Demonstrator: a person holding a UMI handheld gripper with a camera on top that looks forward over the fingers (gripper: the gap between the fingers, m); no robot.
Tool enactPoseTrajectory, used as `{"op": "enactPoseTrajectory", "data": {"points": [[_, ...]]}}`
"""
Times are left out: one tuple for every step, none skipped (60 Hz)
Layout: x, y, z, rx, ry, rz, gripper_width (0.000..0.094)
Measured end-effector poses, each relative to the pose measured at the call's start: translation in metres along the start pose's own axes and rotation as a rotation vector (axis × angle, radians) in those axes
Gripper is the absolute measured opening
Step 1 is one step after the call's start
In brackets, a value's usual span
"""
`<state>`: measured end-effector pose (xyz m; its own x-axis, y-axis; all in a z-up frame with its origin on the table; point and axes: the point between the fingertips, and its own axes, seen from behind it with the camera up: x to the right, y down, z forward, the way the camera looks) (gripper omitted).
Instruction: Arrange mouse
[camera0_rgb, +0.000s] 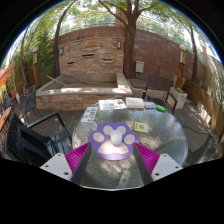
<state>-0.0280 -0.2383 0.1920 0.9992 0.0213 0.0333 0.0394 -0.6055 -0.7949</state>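
While my tongs (112, 160) stand wide open and hold nothing, the white mouse with a purple paw-print top (113, 141) sits on the round glass table (165, 135) between and just ahead of my magenta fingertips (78, 156). Bare glass lies on both sides of it. Beyond it lie white papers (112, 104) and a small yellowish card (141, 126), with dark metal chairs (30, 140) around the rim.
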Motion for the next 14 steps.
{"op": "enactPoseTrajectory", "data": {"points": [[0.0, 0.003, -0.005, -0.001, -0.001, 0.0, 0.0847], [0.0, 0.005, -0.009, -0.004, -0.001, -0.001, 0.0845], [-0.002, 0.009, -0.011, -0.005, 0.0, -0.004, 0.0847], [-0.002, 0.011, -0.015, -0.004, 0.0, -0.007, 0.0847], [-0.002, 0.013, -0.019, -0.003, -0.001, -0.008, 0.0847], [-0.002, 0.014, -0.022, -0.004, 0.0, -0.008, 0.0846], [-0.001, 0.016, -0.026, -0.004, 0.002, -0.007, 0.0848], [-0.002, 0.018, -0.027, -0.005, 0.003, -0.007, 0.0846], [-0.002, 0.02, -0.03, -0.006, 0.003, -0.007, 0.0845], [-0.003, 0.022, -0.032, -0.006, 0.002, -0.008, 0.0847], [-0.002, 0.024, -0.034, -0.008, 0.003, -0.009, 0.0849], [-0.002, 0.025, -0.036, -0.01, 0.004, -0.011, 0.0848], [-0.002, 0.027, -0.038, -0.012, 0.005, -0.012, 0.0848], [-0.002, 0.028, -0.041, -0.014, 0.004, -0.012, 0.0847]]}}
